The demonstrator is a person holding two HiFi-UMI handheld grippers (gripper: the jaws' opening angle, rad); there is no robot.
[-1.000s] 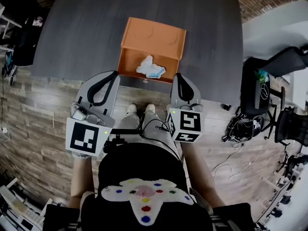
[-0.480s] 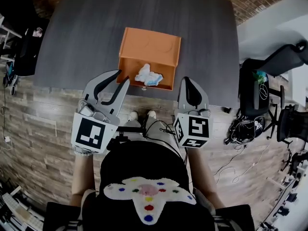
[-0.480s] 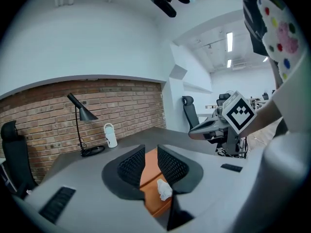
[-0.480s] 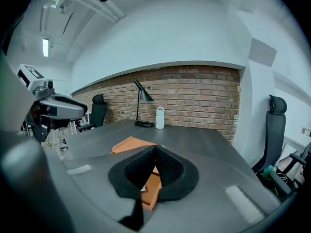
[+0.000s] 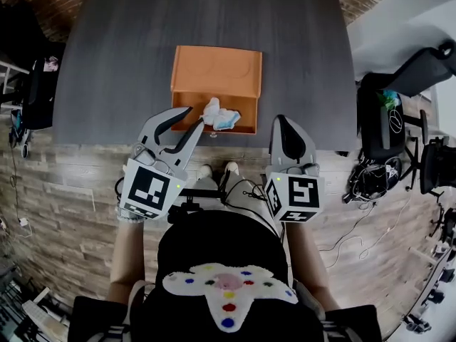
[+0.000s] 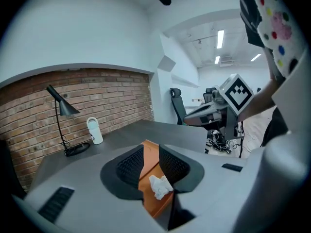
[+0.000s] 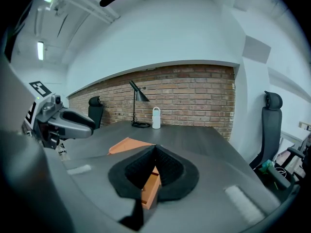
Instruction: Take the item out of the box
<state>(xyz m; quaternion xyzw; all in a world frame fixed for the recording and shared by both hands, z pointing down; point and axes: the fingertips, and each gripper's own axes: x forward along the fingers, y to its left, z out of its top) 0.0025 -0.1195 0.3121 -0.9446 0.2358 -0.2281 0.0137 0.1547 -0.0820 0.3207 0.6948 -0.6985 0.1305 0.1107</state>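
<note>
One crumpled item (image 5: 219,114) lengthwise across box (image 5: 216,70)

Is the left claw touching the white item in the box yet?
Cannot tell. In the head view the left claw has a tip at the edge of the white item; the left gripper view shows it between open jaws, without plain contact or gap.

A second ago my left gripper (image 5: 194,117) had its jaws together; now they're spread wide apart. I've also swung it in from the corner of the orange box (image 5: 216,70), so one tip sits just beside the crumpled white-and-blue wad (image 5: 219,114) at the box's open front.
</note>
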